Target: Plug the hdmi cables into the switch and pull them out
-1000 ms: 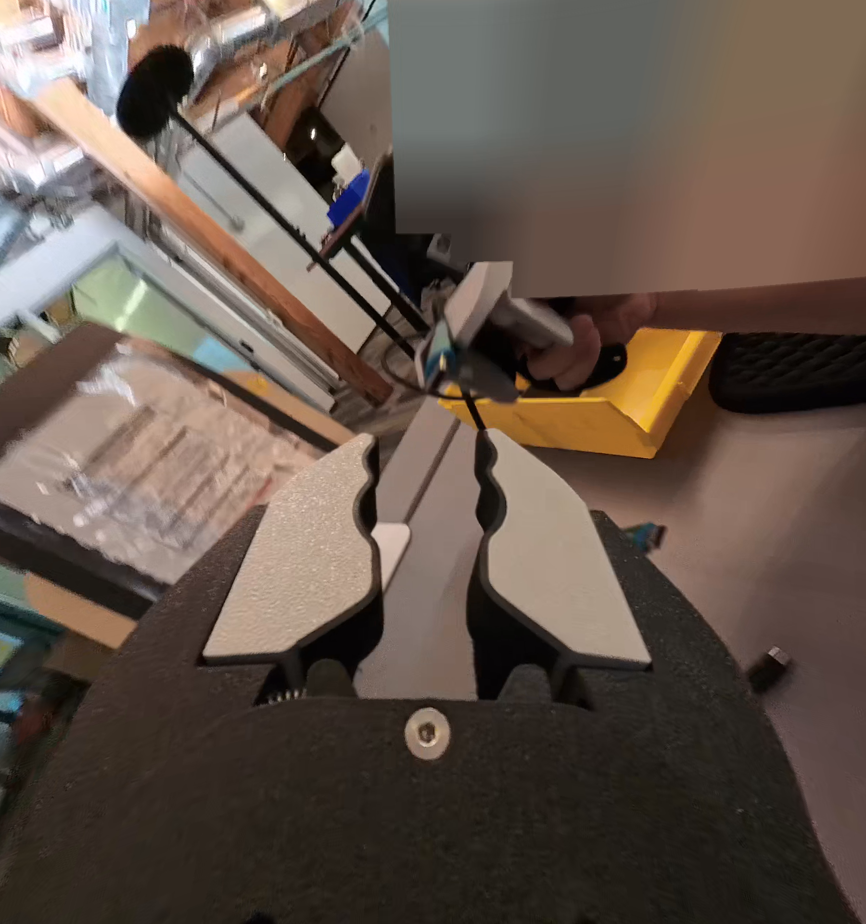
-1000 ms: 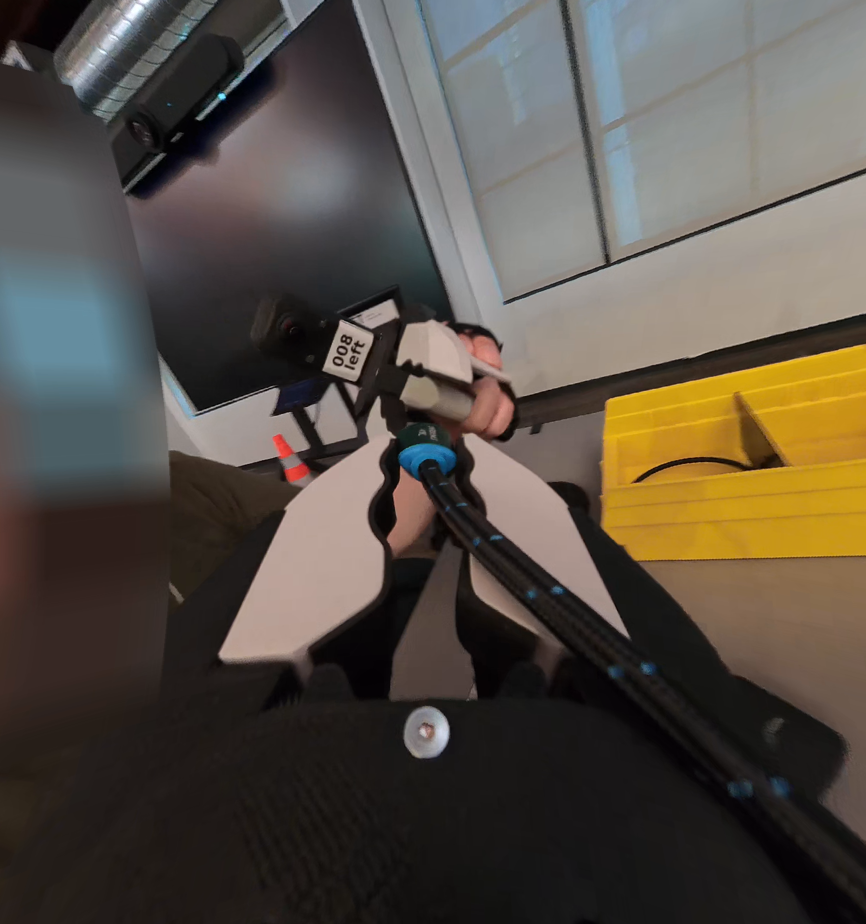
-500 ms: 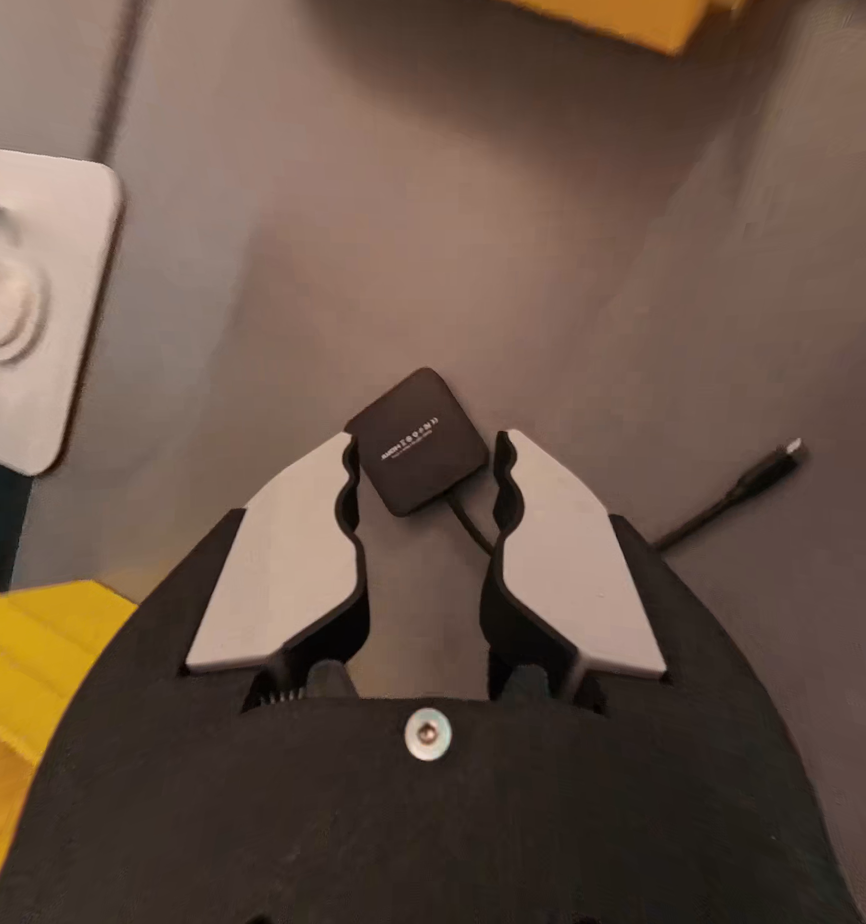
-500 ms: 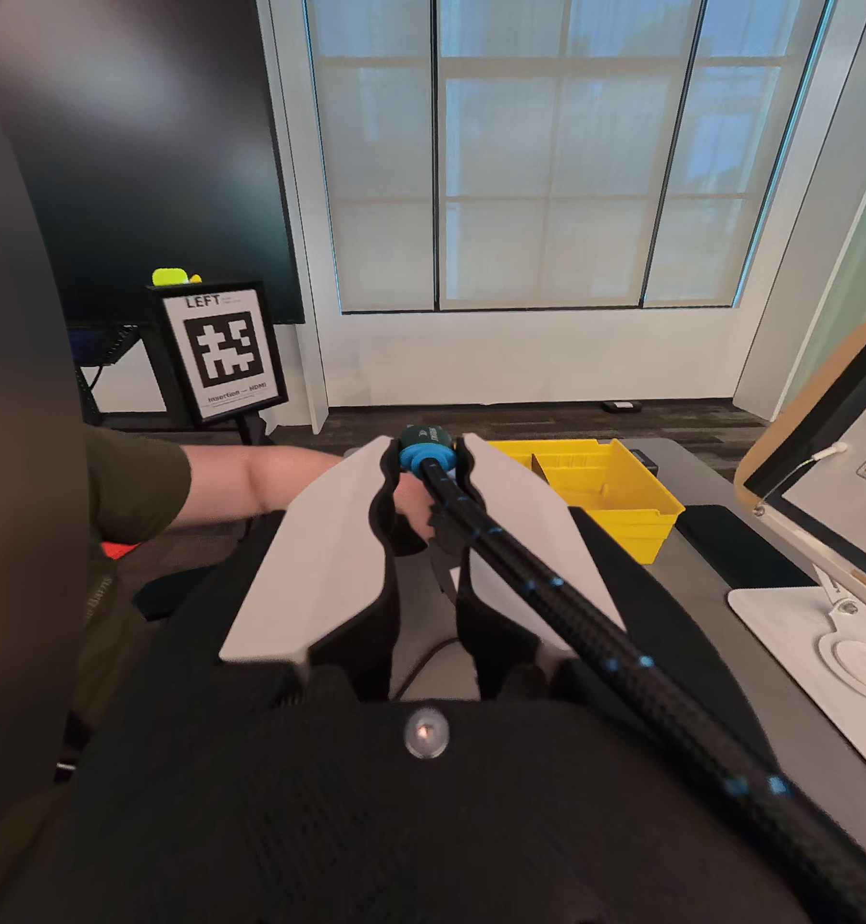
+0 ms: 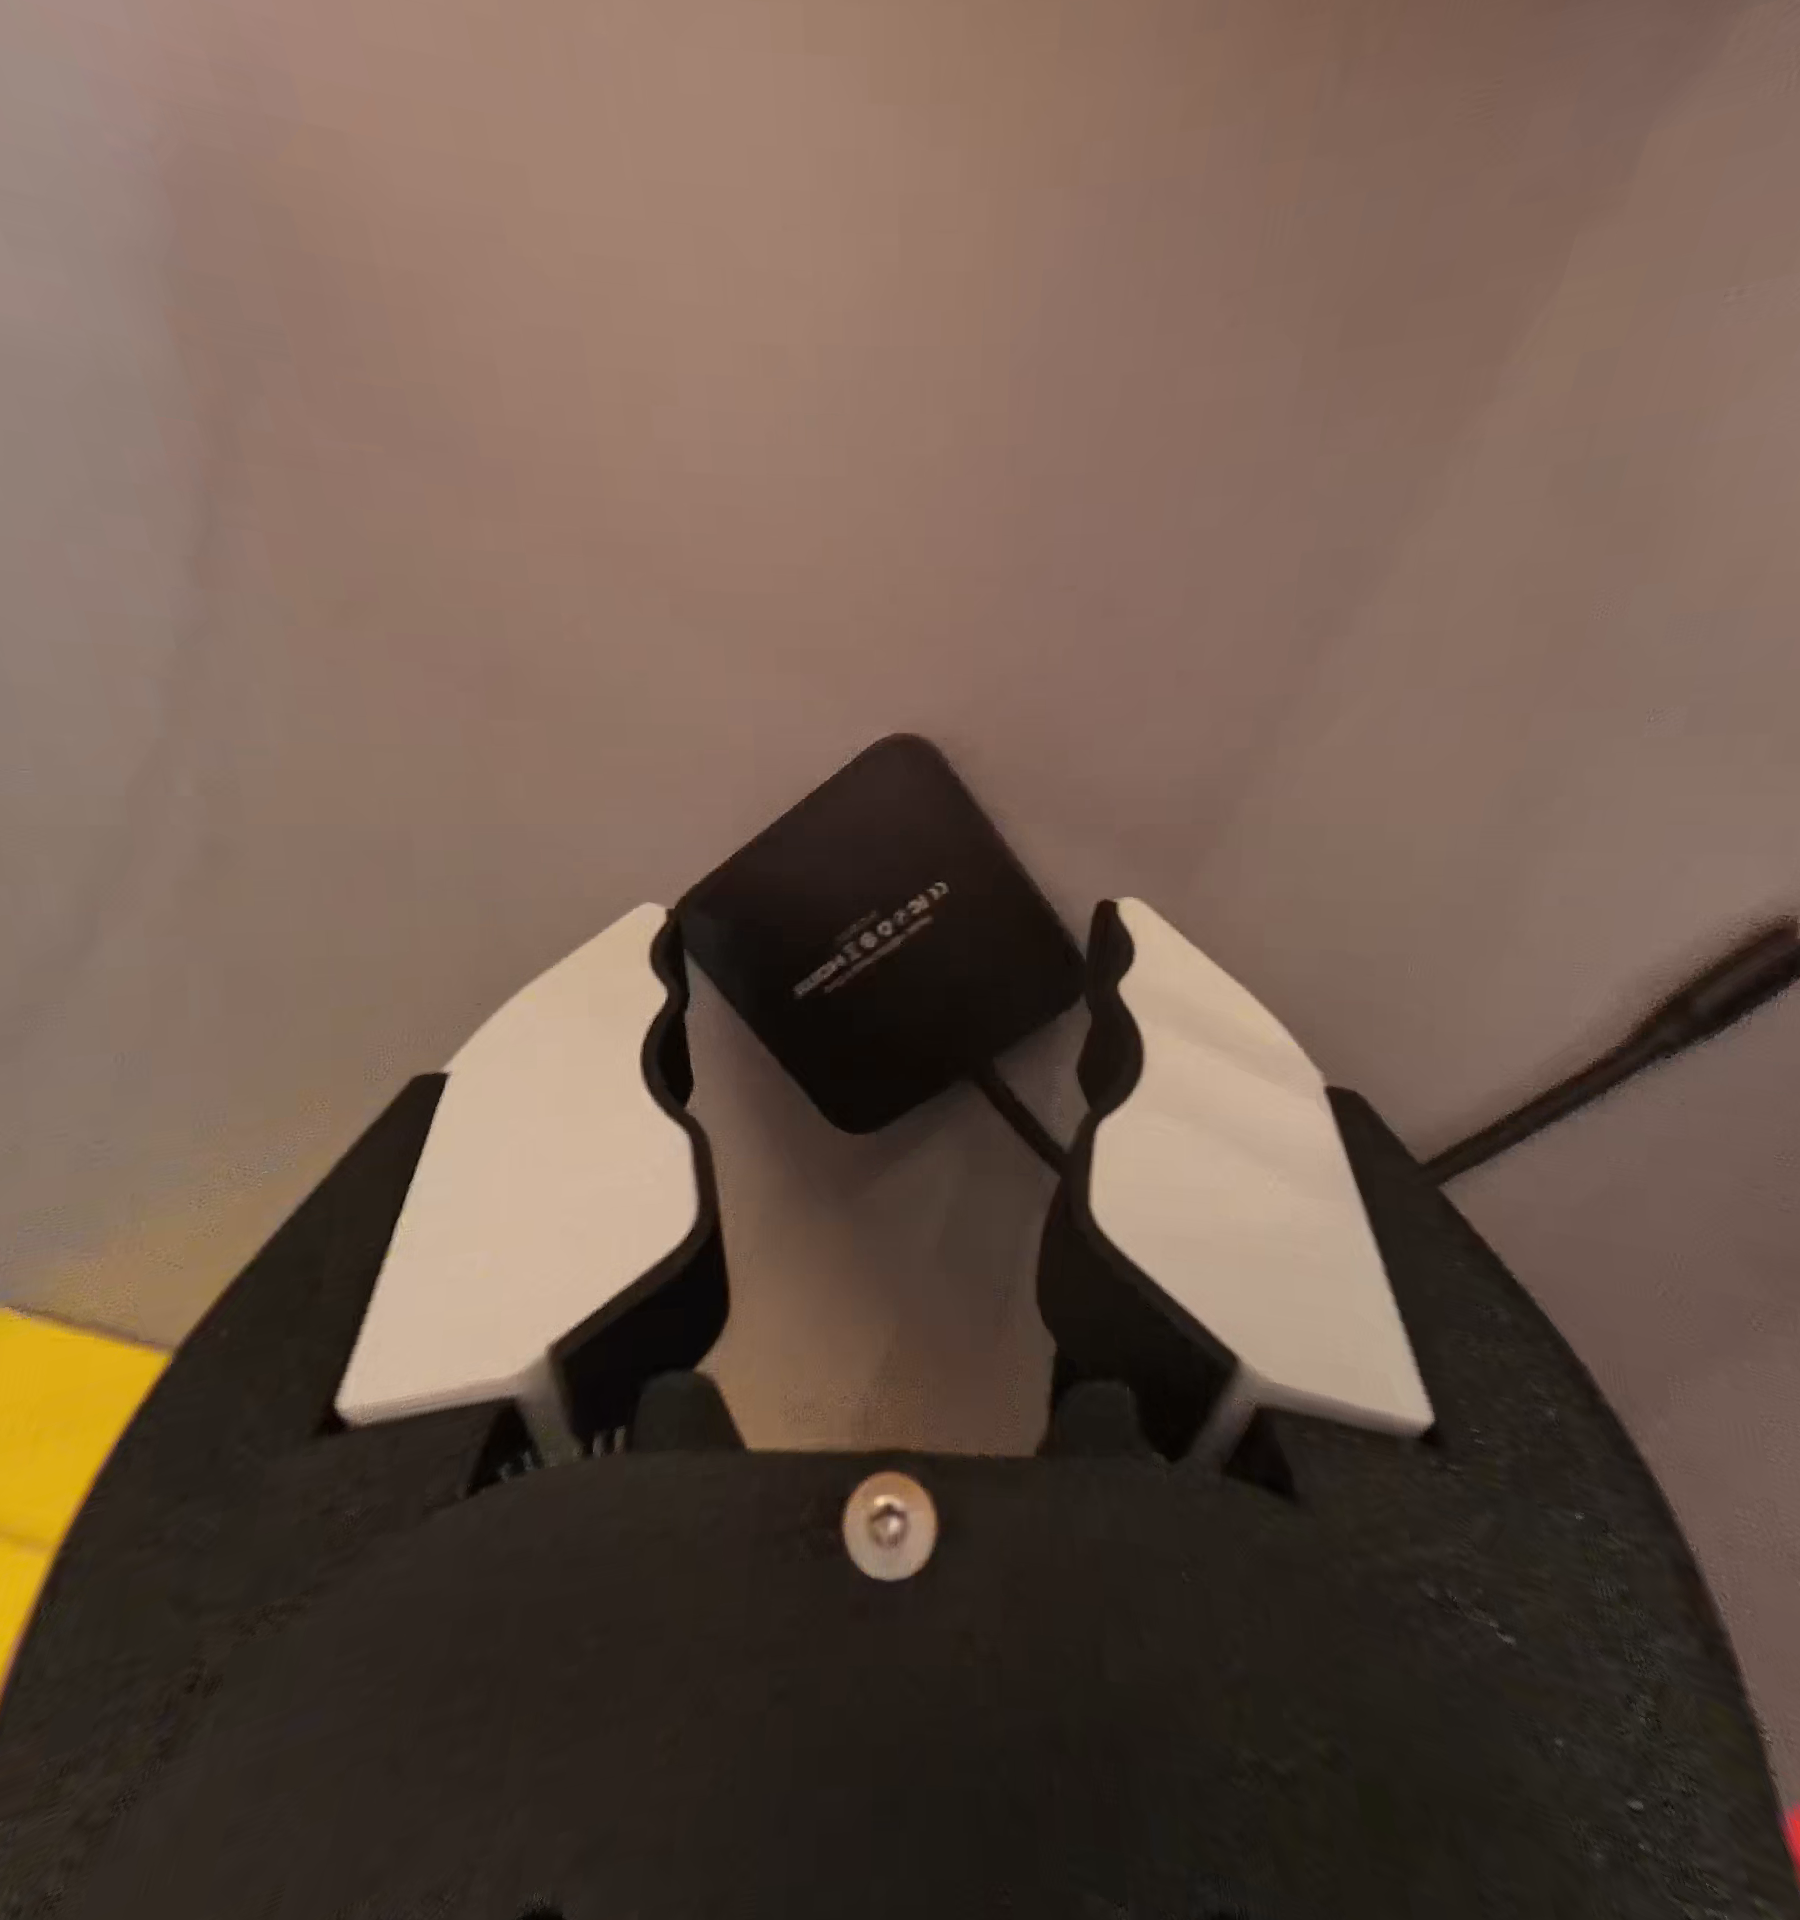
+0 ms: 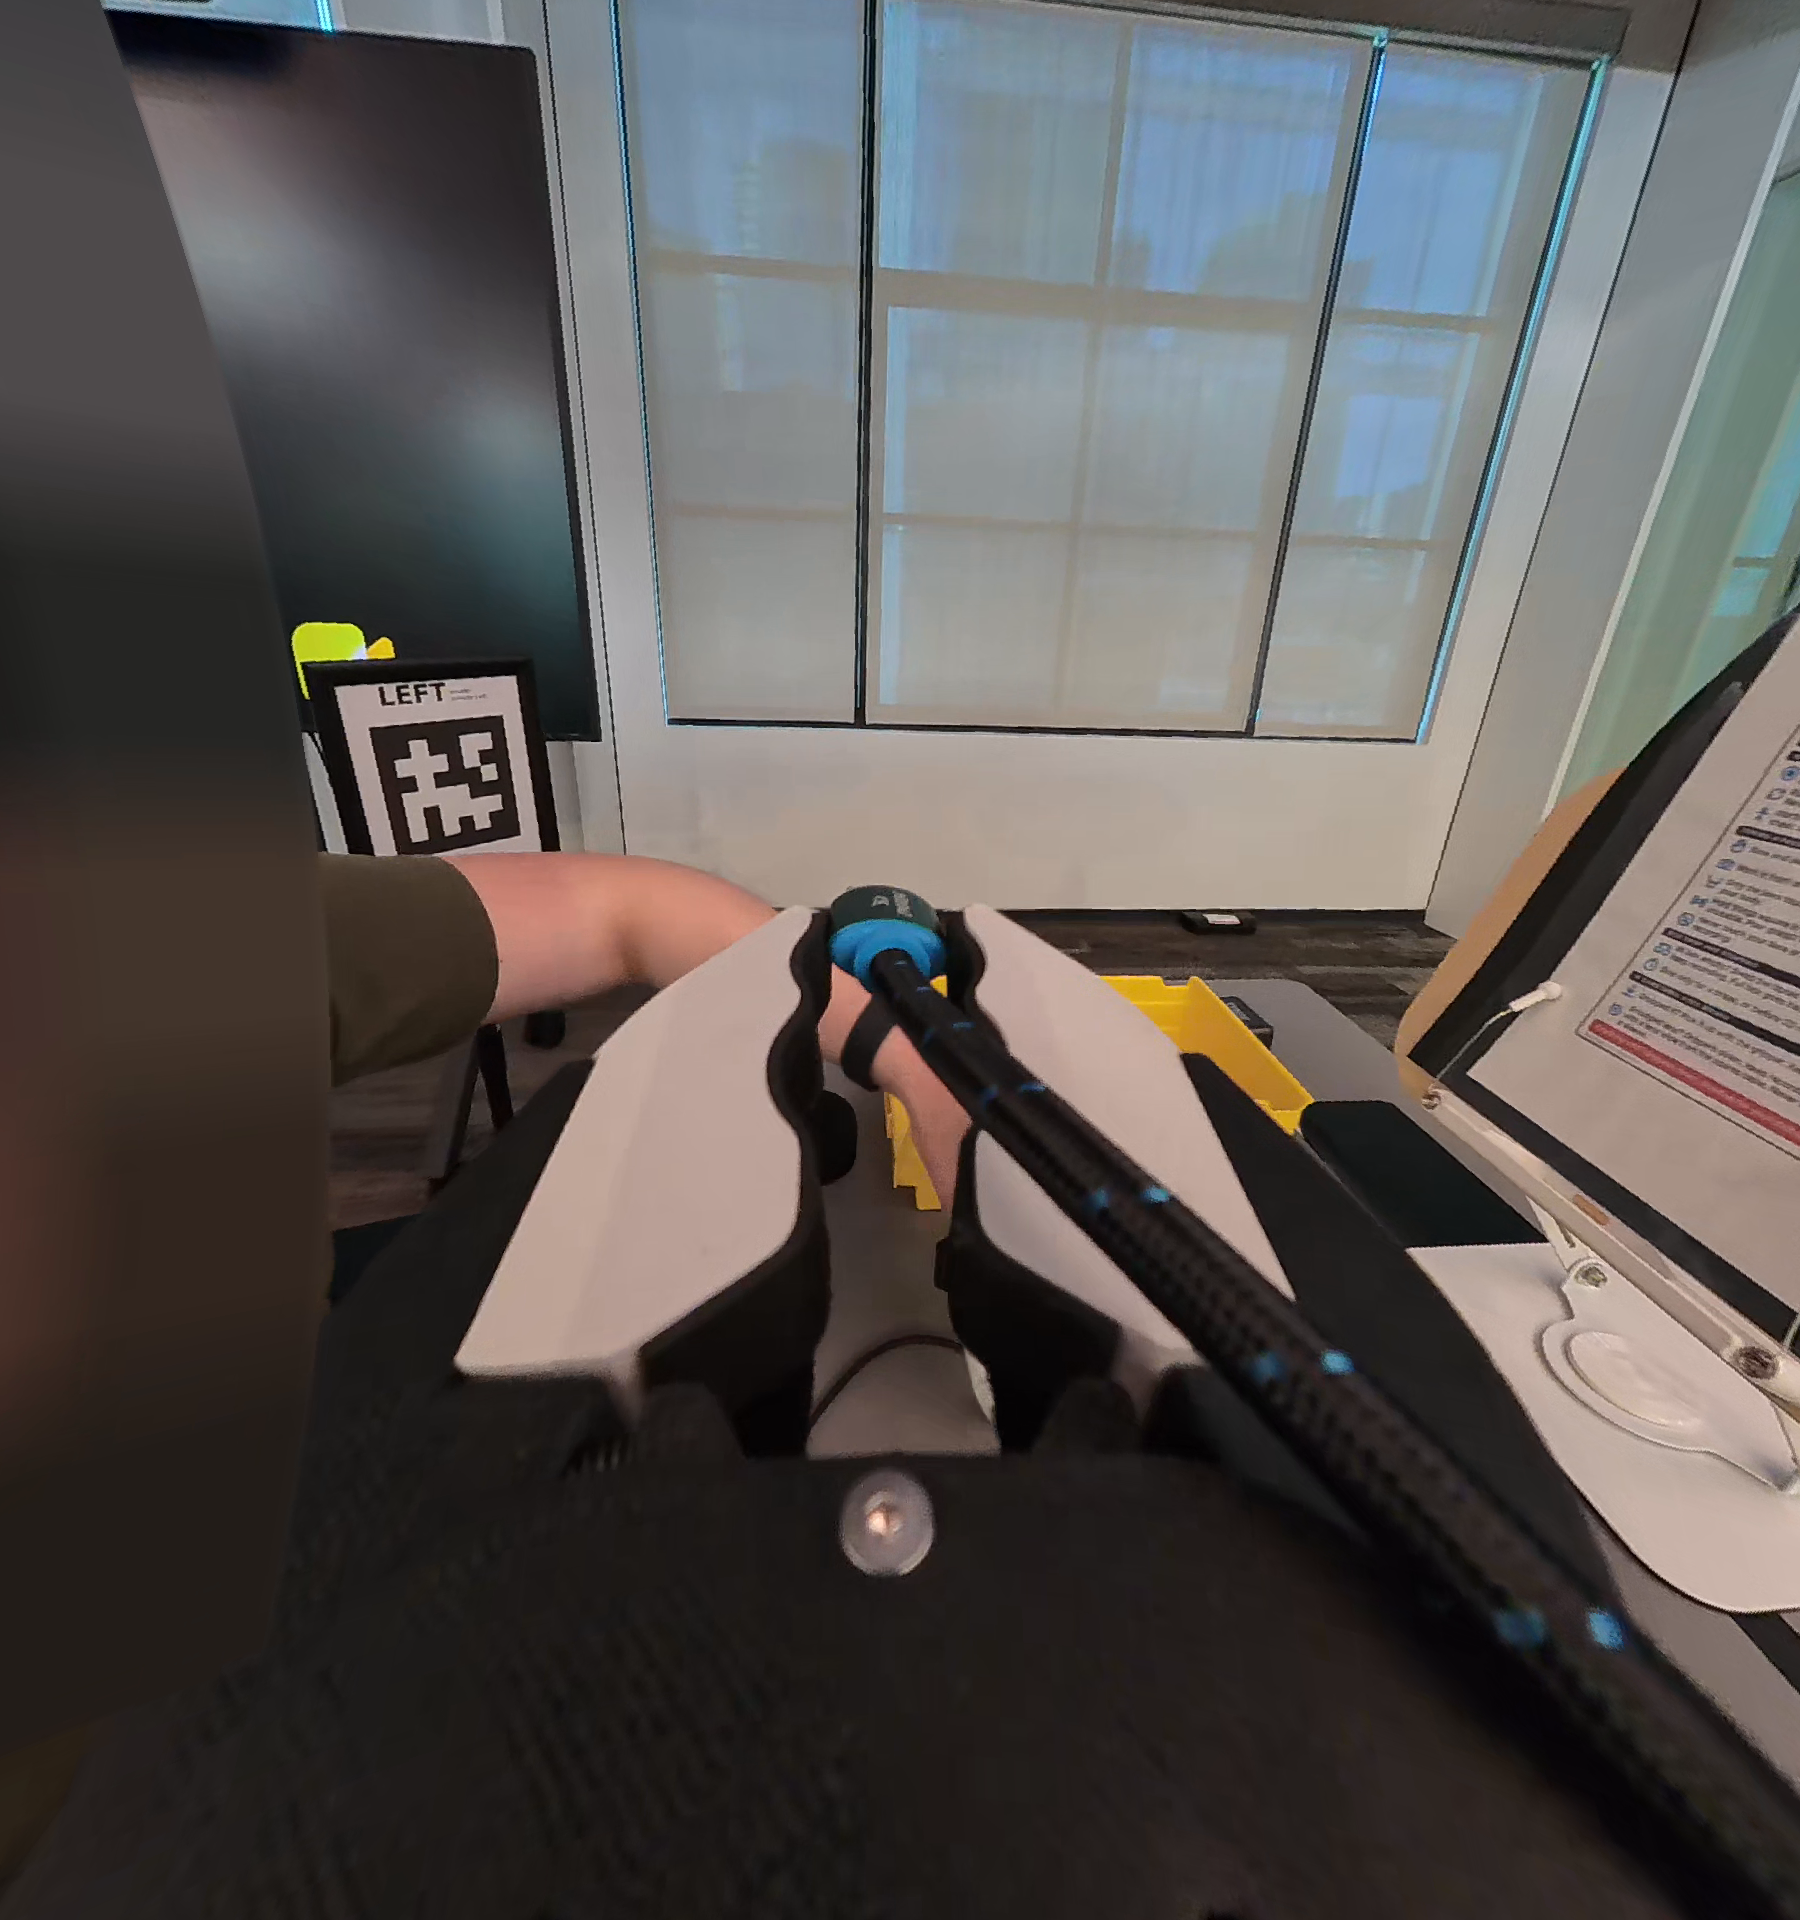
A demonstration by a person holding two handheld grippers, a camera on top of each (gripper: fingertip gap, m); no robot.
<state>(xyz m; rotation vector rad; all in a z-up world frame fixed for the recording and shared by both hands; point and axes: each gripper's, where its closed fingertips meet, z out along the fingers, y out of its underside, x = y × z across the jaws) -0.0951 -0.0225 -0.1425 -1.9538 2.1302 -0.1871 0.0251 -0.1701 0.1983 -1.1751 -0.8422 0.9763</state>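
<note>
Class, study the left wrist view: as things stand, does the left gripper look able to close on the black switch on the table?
Probably yes. The left gripper is open, its fingers on either side of the black switch, with nothing between them. The switch sits cornerwise, and its thin cable runs under the right finger, so the grip may be awkward.
</note>
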